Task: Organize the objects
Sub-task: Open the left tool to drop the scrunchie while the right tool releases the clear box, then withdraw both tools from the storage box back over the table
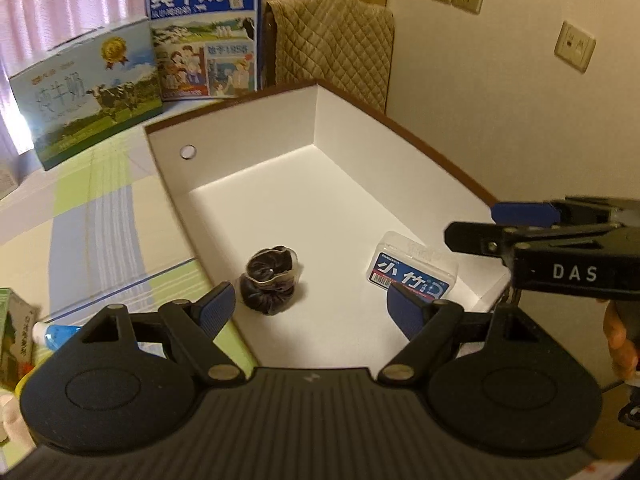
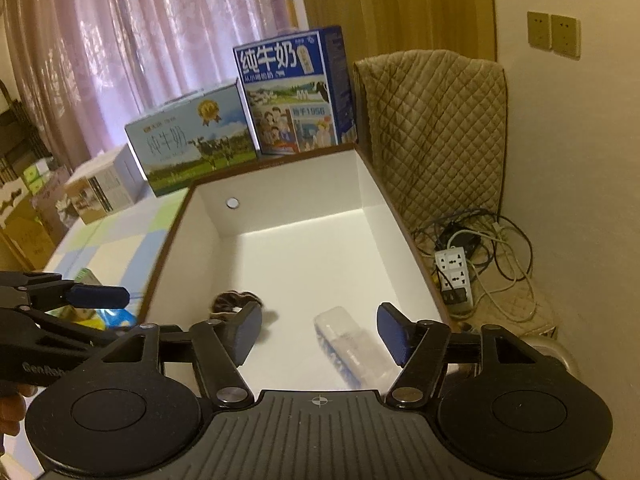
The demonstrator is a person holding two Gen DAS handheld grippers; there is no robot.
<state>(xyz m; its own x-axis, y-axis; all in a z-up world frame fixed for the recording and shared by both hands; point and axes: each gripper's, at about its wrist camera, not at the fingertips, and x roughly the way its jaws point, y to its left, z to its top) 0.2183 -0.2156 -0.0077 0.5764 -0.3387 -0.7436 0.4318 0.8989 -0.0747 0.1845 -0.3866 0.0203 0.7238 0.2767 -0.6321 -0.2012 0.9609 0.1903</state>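
Left wrist view
Writing: the small clear plastic case [image 1: 412,267] carried a blue label with white Chinese characters and a barcode; the upright blue milk carton [image 1: 206,32] read 纯牛奶 in large white characters; the green milk carton [image 1: 86,92] beside it showed a cow, a gold medal and pale 纯牛奶 lettering; the right gripper [image 1: 524,220] bore the letters "DAS" on its side.
Left gripper [image 1: 310,312]: held over the near edge of the white box [image 1: 256,136], its jaws wide apart with nothing between them.
Right gripper pose: it entered from the right edge, level with the box's right rim; from this side I cannot tell how its jaws stood.
Task things: the dark hair tie [image 1: 270,280] lay on the box floor near the front left; the case lay near the front right, well apart from it.
Room: the back half of the box floor was bare; the checked cloth [image 1: 92,220] ran along the box's left side.

Right wrist view
Writing: the blue milk carton [image 2: 294,88] read 纯牛奶; the left gripper [image 2: 100,296] showed partial letters "GenRob".
Right gripper [image 2: 320,336]: above the box's near end, jaws wide apart and holding nothing.
Task things: the hair tie [image 2: 232,302] sat just behind the left fingertip; the case [image 2: 352,350] lay tilted between the fingers on the floor.
Edges: the brown rim [image 2: 400,220] ran beside a quilted cover [image 2: 436,128]; a power strip [image 2: 454,276] and cables lay below it.
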